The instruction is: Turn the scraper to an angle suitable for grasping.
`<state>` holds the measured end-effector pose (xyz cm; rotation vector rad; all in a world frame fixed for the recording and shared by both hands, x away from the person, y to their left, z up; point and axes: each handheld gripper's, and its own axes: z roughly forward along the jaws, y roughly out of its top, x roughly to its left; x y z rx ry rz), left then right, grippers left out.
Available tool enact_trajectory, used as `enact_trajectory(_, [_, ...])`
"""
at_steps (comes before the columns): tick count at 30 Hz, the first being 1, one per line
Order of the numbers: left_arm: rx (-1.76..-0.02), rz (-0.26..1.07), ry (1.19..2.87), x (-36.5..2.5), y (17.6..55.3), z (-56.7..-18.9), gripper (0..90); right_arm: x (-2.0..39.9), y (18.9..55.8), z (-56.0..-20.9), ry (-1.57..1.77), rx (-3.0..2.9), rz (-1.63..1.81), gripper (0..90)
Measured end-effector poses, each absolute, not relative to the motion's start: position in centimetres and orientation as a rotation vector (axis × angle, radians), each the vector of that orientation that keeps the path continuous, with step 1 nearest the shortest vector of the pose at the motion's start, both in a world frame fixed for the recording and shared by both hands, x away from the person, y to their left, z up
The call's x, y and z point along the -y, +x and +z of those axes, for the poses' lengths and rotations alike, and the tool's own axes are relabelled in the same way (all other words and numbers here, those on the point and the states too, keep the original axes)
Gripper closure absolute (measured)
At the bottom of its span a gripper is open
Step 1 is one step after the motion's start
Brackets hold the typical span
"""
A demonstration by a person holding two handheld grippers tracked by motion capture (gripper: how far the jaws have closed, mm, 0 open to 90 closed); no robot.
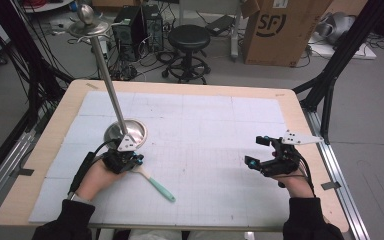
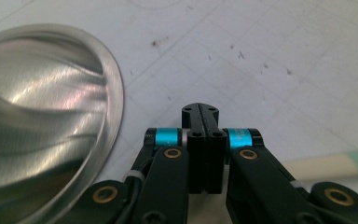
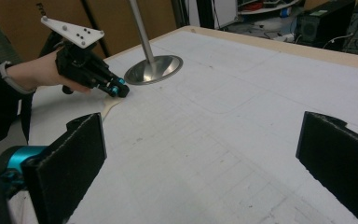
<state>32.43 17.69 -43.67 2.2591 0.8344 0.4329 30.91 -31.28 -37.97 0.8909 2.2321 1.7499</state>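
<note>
A steel stand with a round dish base (image 1: 132, 131) and a tall pole (image 1: 109, 80) rises at the mat's left. A spatula (image 1: 159, 189) with a mint handle and a cream head lies just right of that base. My left gripper (image 1: 140, 160) is low at the base's near edge, over the spatula's head end, with its jaws pressed together. In the left gripper view, my left gripper (image 2: 200, 109) shows nothing between the tips, and the spatula (image 2: 326, 163) passes at the right. My right gripper (image 1: 255, 151) hovers open at the mat's right. In its own view, its pads (image 3: 70, 158) stand far apart.
A white gridded mat (image 1: 205, 125) covers the wooden table (image 1: 300, 107). The stand's top disc (image 1: 87, 27) reaches high above the left back. Behind the table stand a black stool (image 1: 189, 37), a cardboard box (image 1: 280, 30) and computer cases (image 1: 137, 25).
</note>
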Motion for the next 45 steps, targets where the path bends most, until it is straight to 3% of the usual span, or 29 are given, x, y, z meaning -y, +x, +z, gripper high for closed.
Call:
enact_trajectory(9, [-0.853, 0.283, 2.269, -20.3, 30.2, -43.3, 90.0, 31.0, 31.0, -37.5, 0.864, -2.227, 1.781, 0.4])
enact_trajectory(12, [-0.844, 0.294, 2.279, -20.0, 30.0, -42.9, 90.0, 30.9, 31.1, -37.6, 0.868, -2.227, 1.778, 0.4])
enact_trajectory(22, [-0.417, 0.104, 2.258, -15.6, 27.5, -42.8, 89.9, 31.4, 31.0, -37.5, 0.905, -2.189, 1.783, 0.4])
enact_trajectory(29, [-0.397, 0.041, 2.291, -14.8, 27.3, -43.7, 89.8, 31.7, 30.8, -37.3, 0.892, -2.156, 1.814, 0.5])
enact_trajectory(39, [-0.523, 0.125, 2.256, -13.8, 28.3, -44.0, 89.8, 31.7, 30.8, -37.4, 0.913, -2.153, 1.801, 0.5])
enact_trajectory(45, [-0.635, 0.312, 2.223, -13.7, 30.0, -44.3, 89.9, 31.8, 30.6, -37.4, 0.909, -2.156, 1.792, 0.5])
